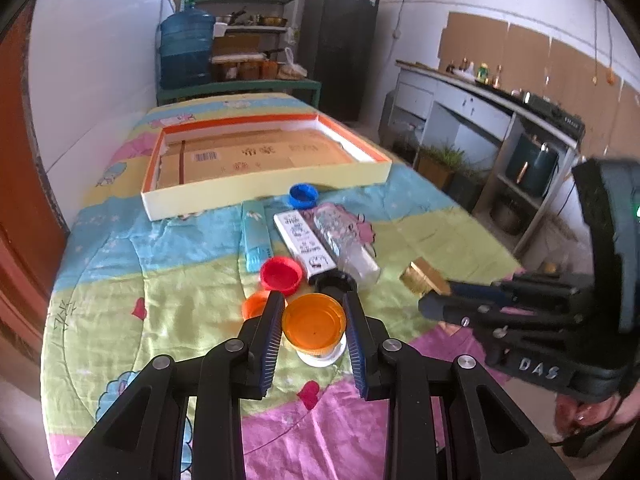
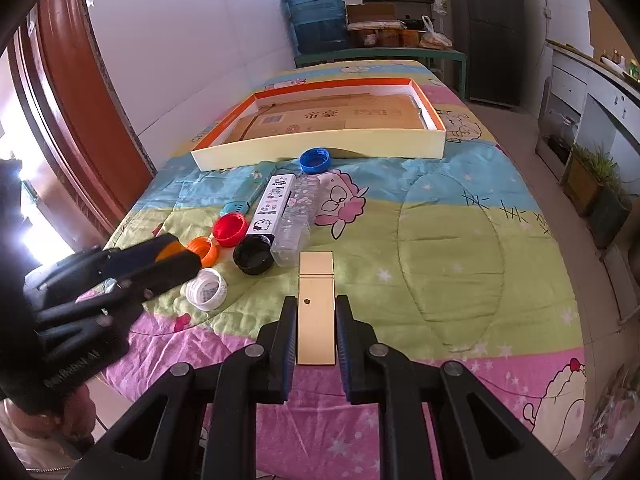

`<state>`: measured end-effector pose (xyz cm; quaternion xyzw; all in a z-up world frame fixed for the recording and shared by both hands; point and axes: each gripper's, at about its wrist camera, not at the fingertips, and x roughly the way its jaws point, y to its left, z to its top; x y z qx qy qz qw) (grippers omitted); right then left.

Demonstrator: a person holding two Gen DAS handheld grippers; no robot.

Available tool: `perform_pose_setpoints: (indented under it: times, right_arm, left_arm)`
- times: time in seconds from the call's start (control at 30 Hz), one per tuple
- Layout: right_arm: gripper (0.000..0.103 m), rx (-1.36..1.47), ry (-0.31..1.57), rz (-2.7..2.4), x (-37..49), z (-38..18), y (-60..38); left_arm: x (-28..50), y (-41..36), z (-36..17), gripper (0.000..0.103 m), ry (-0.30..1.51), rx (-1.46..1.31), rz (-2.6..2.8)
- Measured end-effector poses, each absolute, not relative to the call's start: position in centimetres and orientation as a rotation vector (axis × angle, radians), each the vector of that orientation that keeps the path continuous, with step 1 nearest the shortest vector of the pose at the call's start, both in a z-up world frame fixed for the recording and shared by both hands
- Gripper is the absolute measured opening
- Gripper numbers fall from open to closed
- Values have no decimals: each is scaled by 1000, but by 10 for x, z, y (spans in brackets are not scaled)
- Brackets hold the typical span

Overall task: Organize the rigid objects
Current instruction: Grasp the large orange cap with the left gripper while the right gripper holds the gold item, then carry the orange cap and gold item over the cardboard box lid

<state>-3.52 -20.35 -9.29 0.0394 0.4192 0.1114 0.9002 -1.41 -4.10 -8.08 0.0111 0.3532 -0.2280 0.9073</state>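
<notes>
My left gripper (image 1: 313, 300) is shut on a large orange cap (image 1: 314, 326) and holds it above a white cap (image 1: 322, 356). My right gripper (image 2: 316, 304) is shut on a gold rectangular box (image 2: 316, 312), held above the quilt; it shows at the right of the left wrist view (image 1: 424, 278). On the quilt lie a red cap (image 2: 229, 230), a small orange cap (image 2: 204, 250), a black cap (image 2: 254, 254), a white cap (image 2: 207, 289), a blue cap (image 2: 315, 160), a clear bottle (image 2: 298, 216), a white printed box (image 2: 272, 204) and a teal box (image 2: 250, 192).
A shallow cream tray with an orange rim (image 2: 320, 146) holds flattened cardboard at the far end of the table. A white wall runs along the left. A water jug (image 2: 318, 16), shelves, a dark fridge (image 2: 494, 28) and a counter stand beyond.
</notes>
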Motion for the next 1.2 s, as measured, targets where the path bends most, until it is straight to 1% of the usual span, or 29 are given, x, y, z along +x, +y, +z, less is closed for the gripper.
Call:
perform_pose_setpoints:
  times: [0.2, 0.4, 0.8, 1.0, 1.2]
  right_arm:
    - [18, 87, 860, 234, -34, -89, -204]
    - [18, 87, 820, 251, -20, -75, -208]
    - [18, 64, 695, 280, 44, -29, -207]
    - [18, 62, 696, 294, 93, -23, -205]
    - [18, 44, 727, 260, 142, -32, -208]
  left_arm:
    - [-6, -33, -61, 31, 702, 18, -446]
    - [17, -32, -38, 31, 663, 56, -382]
    - [102, -21, -8, 31, 652, -2, -259]
    - [147, -21, -5, 31, 647, -7, -209]
    - [196, -21, -22, 31, 707, -40, -189]
